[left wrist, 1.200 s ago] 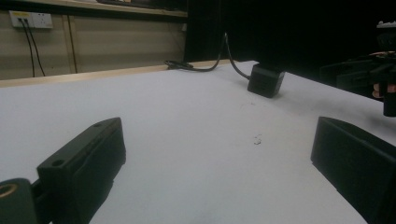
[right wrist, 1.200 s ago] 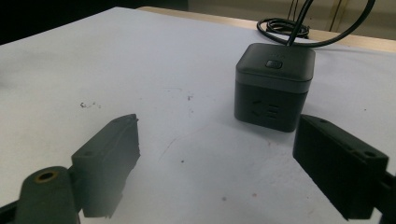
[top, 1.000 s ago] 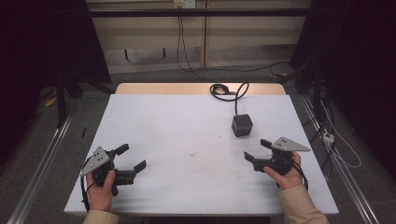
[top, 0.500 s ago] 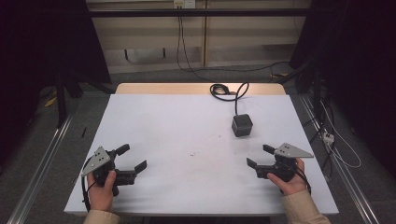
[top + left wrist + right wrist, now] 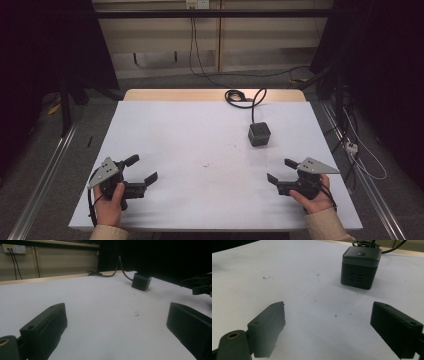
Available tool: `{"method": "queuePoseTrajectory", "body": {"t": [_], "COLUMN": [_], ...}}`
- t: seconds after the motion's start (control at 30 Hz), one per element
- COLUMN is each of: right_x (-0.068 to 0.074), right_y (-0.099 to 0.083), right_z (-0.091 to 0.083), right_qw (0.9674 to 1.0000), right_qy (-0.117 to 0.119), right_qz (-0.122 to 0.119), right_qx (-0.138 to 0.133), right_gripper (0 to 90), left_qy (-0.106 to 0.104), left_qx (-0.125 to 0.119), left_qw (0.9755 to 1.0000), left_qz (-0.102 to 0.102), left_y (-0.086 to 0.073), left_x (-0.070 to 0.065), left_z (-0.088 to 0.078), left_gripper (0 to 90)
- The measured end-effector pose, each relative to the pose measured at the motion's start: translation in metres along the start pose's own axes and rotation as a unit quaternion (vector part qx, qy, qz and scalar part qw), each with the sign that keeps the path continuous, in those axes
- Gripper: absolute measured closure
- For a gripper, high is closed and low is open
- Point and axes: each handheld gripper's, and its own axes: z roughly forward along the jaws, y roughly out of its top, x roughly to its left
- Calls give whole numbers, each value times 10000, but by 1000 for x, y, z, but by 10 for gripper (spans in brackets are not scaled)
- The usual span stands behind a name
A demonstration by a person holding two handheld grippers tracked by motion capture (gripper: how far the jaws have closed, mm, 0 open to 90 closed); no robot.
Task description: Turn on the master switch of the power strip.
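A dark grey cube socket (image 5: 259, 134) stands on the white table (image 5: 200, 130), right of centre, and its black cable (image 5: 237, 96) coils at the far edge. My left gripper (image 5: 143, 168) hovers open near the front left with nothing between its jaws. My right gripper (image 5: 280, 170) is open at the front right, well short of the cube. In the right gripper view the cube (image 5: 360, 267) stands ahead of the open gripper (image 5: 328, 311), slightly right. The left gripper view has the cube (image 5: 141, 281) far off beyond its open gripper (image 5: 116, 312), with the right gripper (image 5: 200, 285) at the right edge.
Small dark specks (image 5: 205, 164) mark the middle of the table. Metal rails (image 5: 45, 175) run along the floor on both sides. Cables (image 5: 357, 150) lie on the floor to the right. A wooden strip (image 5: 175, 95) edges the far side.
The right gripper has drawn back a little toward the near edge and to the right. The left gripper has barely moved. Both stay open.
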Motion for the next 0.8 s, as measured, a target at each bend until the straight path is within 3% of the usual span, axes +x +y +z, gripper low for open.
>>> {"method": "queuePoseTrajectory", "body": {"t": [0.8], "right_x": [-1], "right_y": [-9], "right_z": [-11], "right_qw": [10000], "right_qy": [-36], "right_qz": [-24], "right_qx": [33], "right_gripper": [123], "left_qy": [24], "left_qx": [33], "left_qw": [10000], "left_qz": [-21], "left_y": [-1], "left_x": [-1], "left_z": [3], "left_gripper": [27]}}
